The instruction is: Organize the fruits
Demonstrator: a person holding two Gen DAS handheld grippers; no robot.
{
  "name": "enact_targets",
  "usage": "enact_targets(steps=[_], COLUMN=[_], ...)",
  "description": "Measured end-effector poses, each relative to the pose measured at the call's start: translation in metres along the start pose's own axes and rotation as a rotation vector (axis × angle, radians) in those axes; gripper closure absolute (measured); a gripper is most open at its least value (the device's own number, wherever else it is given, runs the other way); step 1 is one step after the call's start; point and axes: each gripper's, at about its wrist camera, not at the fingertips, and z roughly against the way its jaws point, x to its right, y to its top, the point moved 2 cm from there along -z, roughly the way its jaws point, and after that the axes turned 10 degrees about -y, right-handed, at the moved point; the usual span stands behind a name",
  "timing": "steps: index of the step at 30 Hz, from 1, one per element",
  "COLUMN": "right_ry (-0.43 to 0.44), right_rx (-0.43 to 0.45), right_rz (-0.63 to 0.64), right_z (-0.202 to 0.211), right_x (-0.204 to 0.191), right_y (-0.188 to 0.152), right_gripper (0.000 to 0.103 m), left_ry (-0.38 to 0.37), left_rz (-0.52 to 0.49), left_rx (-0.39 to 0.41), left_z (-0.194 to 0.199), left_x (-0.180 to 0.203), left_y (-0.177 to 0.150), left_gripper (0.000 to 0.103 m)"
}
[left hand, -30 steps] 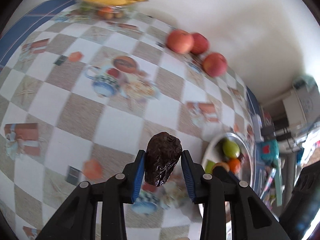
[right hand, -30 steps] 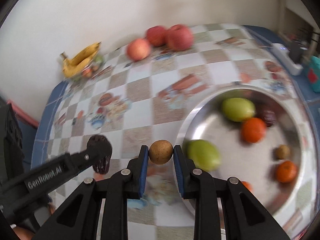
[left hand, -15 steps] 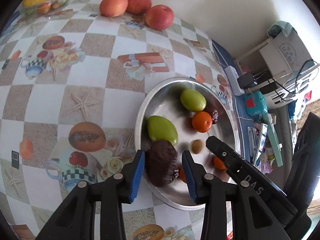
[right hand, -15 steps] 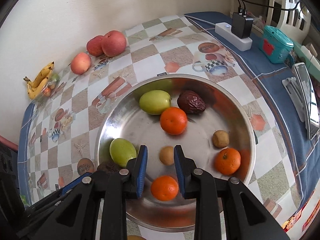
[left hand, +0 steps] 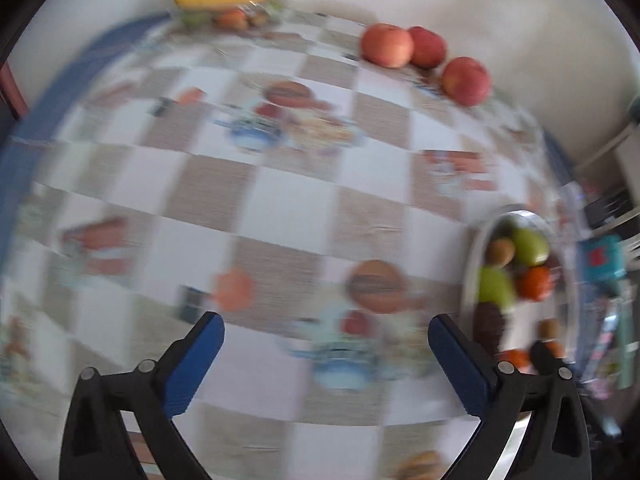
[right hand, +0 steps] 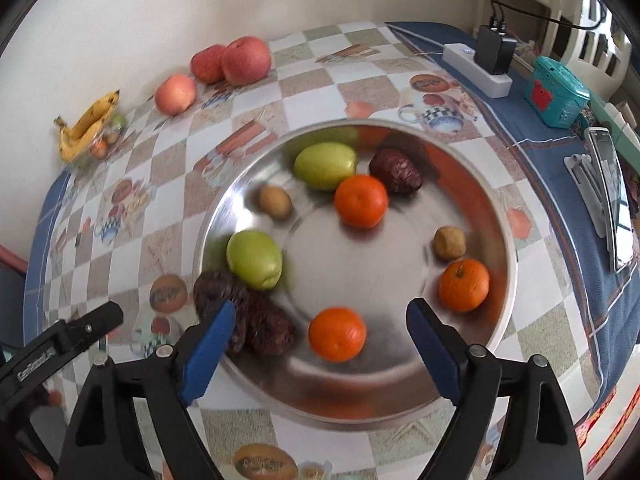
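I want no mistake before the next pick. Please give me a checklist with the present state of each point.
1. Left gripper open and empty: ok.
2. Right gripper open and empty: ok.
3. Steel bowl holds the released fruit, nothing on its rim: ok.
4. Three apples remain near the wall, unobstructed: ok.
5. Bananas free to lift from what lies beneath: cannot tell.
6. Left view sharp enough for aiming: not ok, blurred.

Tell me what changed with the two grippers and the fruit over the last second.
Both let go: the left gripper dropped its dark date at the metal bowl's near-left edge and swung back over the table, open. The right gripper released its small brown fruit into the bowl. Apples and bananas stayed put.
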Motion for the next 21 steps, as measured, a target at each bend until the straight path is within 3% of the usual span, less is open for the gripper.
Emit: enact_targets(steps=[4,13,21], right_ry=[-0.024,-0.052,-0.054], right_rx=[0.01,0.052,0.06], right_rz=[0.028,0.063,0.083], right_z=[0.007,0.021,0.022], right_x=[-0.007,-0.012,-0.018], right_y=[-0.011,-0.022,-0.021], right_gripper=[0.006,0.006,0.006], left_ry=[0.043,0.044,0.103], left_rz=[-0.035,-0.08,-0.082], left_rx=[0.008,0.019,-0.009], left_z=[0.01,0.028,0.026], left_x=[-0.011,-0.013,-0.016], left_y=[-0.01,-0.023,-0.022], left_gripper=[0.0,0.0,0.0])
